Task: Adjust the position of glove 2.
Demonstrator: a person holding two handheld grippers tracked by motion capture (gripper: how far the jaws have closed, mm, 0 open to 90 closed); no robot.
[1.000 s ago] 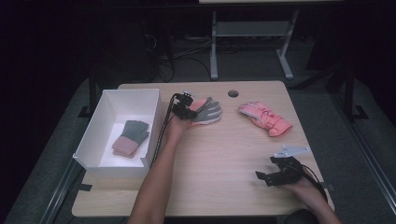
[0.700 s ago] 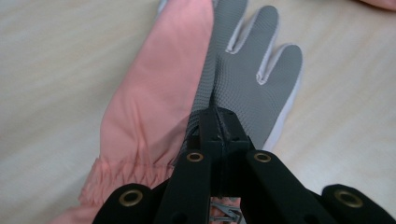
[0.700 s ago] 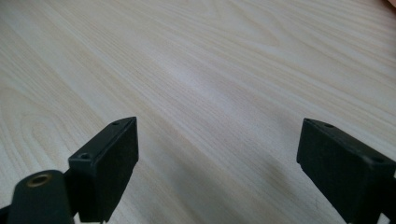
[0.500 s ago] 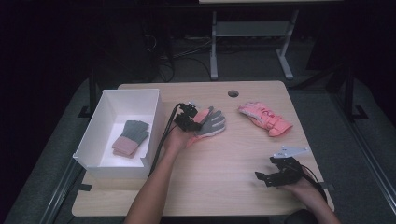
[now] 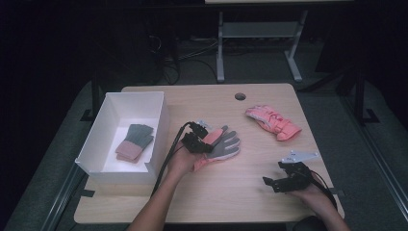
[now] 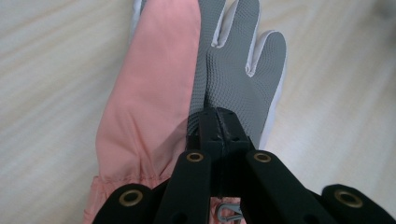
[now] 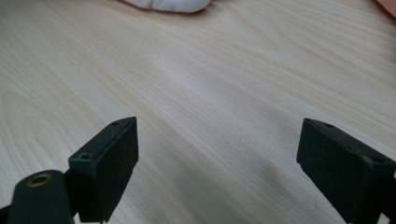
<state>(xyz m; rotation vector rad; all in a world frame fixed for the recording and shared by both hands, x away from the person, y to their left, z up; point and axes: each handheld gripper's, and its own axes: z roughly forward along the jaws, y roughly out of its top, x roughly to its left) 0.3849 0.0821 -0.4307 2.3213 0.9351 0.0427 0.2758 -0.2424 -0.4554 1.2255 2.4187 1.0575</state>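
Observation:
A pink glove with a grey textured palm (image 5: 222,144) lies palm-up near the middle of the wooden table (image 5: 240,192). My left gripper (image 5: 199,140) is shut on this pink and grey glove (image 6: 224,70) at its palm; in the left gripper view the jaws press together on the fabric. A second pink glove (image 5: 273,121) lies back-up at the far right. My right gripper (image 5: 279,182) rests near the front right edge, open, with bare wood between its jaws (image 7: 215,140).
A white box (image 5: 96,144) stands at the left of the table and holds a green and pink glove (image 5: 134,140). A round cable hole (image 5: 240,96) sits near the far edge. Dark floor and a desk frame lie beyond.
My left gripper has dragged the pink and grey glove toward the front of the table, away from the far edge. The right gripper has stayed in place.

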